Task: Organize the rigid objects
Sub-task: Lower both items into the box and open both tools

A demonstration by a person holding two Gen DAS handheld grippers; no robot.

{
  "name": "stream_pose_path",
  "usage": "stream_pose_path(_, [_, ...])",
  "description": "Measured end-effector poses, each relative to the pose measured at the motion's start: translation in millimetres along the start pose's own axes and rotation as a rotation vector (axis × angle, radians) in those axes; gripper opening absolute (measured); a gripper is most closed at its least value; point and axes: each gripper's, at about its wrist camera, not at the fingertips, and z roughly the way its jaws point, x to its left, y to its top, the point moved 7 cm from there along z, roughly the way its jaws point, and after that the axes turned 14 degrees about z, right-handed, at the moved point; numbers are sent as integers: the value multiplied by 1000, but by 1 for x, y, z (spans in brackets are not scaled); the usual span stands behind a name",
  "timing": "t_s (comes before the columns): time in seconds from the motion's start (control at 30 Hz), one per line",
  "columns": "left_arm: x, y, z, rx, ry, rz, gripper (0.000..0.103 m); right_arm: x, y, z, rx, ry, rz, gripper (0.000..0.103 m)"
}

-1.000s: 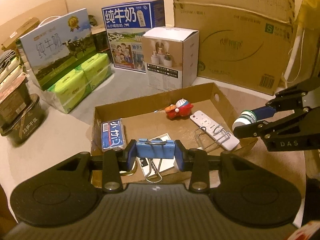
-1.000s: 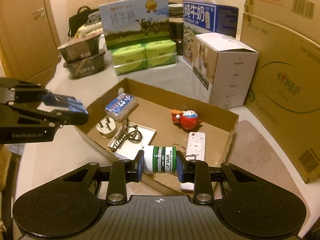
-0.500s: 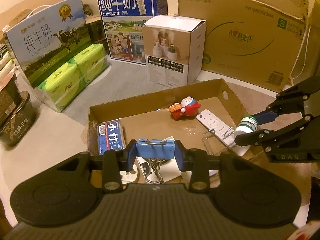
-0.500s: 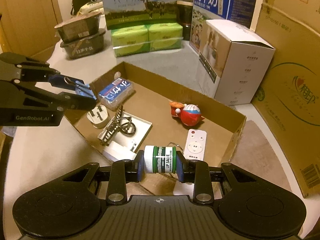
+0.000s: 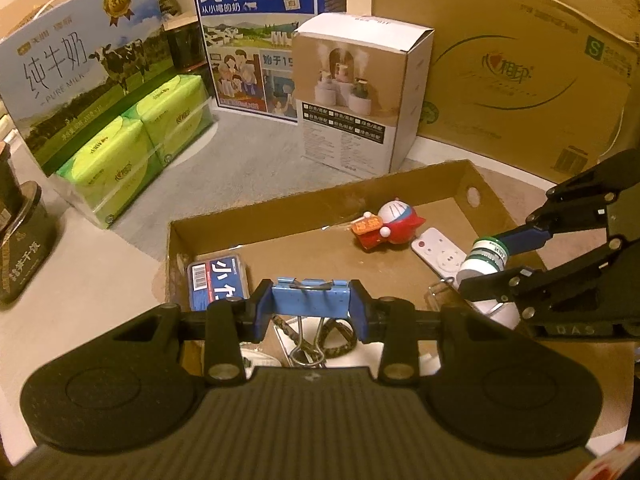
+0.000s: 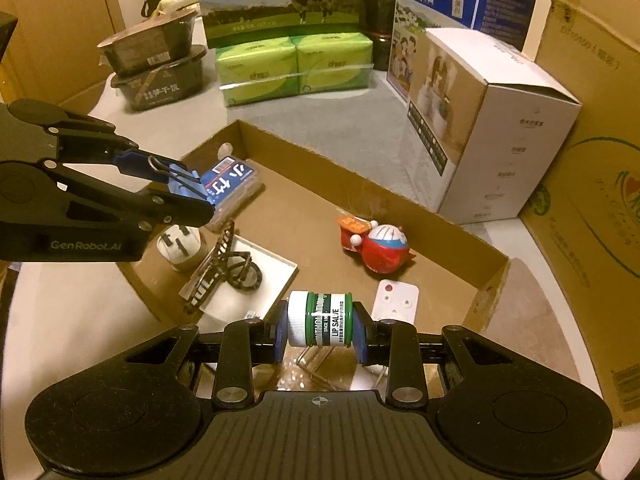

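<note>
My left gripper is shut on a blue binder clip, held over the near left part of a shallow cardboard tray. My right gripper is shut on a small green-and-white lip salve jar, over the tray's near right part. Each gripper shows in the other's view: the left gripper with the binder clip, the right gripper with the jar. Lying in the tray are a blue card pack, a red-and-white toy, a white remote, a white plug and a dark hair clip.
Behind the tray stand two milk cartons, green tissue packs, a white product box and a large brown shipping box. Dark food tubs sit far left. A white card lies under the hair clip.
Both grippers have moved forward and lower over the tray, each holding the same item. The tray's contents have grown larger in both views.
</note>
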Motion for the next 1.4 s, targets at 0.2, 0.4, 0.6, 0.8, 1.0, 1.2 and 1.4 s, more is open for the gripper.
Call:
stream_pose_path(0.2, [9,1,20,14,-9,-14,36,-3,7,15,13,-1,6,32])
stream_pose_path(0.4, [12,5,36,22,-15,-16,36,-8,9,29,28,1,19,32])
stream_pose_path(0.6, [12,7,50,29,-24,-20,36,-10,9,39,42,-1,24,32])
stream_pose_path(0.8, [13,9,58,30,-28,-20,36,-13,11,43,44,-3,26,32])
stream_pose_path(1.0, [18,11,61,19,-3,-39,43,-14,12,46,47,-3,30,32])
stream_pose_path(1.2, [19,9,56,16,-15,-52,43,-13,10,46,48,-2,33,32])
stream_pose_path(1.4, [18,6,50,12,-18,-53,43,-11,9,45,47,6,36,32])
